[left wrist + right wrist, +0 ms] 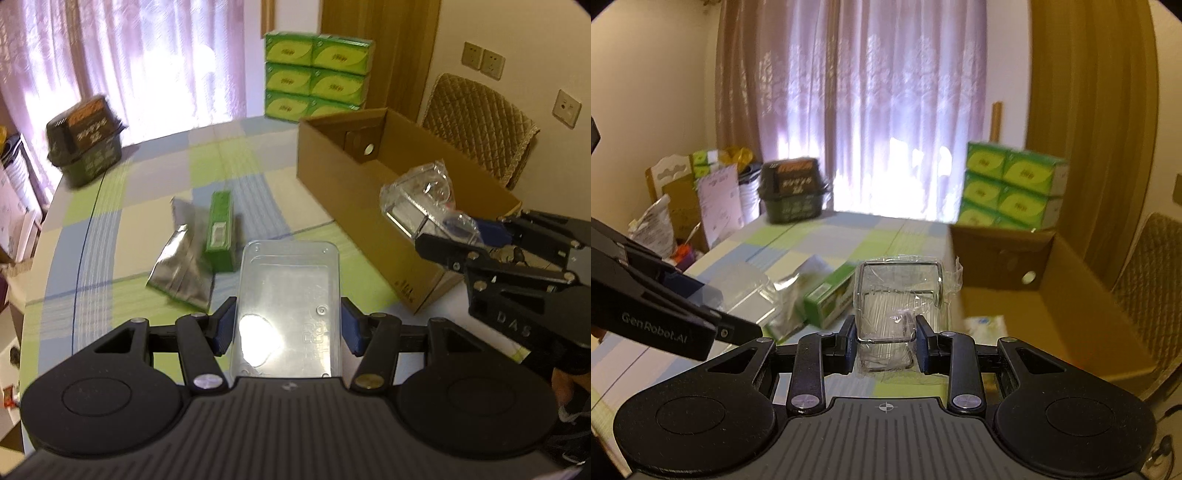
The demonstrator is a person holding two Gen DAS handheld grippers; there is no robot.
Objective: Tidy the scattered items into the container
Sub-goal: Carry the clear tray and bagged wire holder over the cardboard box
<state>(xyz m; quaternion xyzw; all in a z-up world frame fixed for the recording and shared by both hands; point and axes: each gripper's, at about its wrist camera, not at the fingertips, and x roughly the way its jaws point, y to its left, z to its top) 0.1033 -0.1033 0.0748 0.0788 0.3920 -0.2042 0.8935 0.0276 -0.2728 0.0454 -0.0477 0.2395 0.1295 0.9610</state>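
My left gripper (288, 328) is shut on a clear plastic box (288, 295), held above the checked tablecloth. My right gripper (885, 341) is shut on a metal wire holder wrapped in clear plastic (899, 295); in the left wrist view that wrapped holder (417, 199) hangs over the near wall of the open cardboard box (340, 173). A silver foil pouch (181, 266) and a small green carton (221, 229) lie on the table left of the cardboard box (1052, 306). A pale packet (984, 325) lies inside it.
A dark green tub (86, 142) stands at the table's far left edge. Stacked green tissue boxes (316, 77) sit behind the cardboard box. A quilted chair (480, 122) stands to the right. Clutter and cartons (701, 199) fill the floor left of the table.
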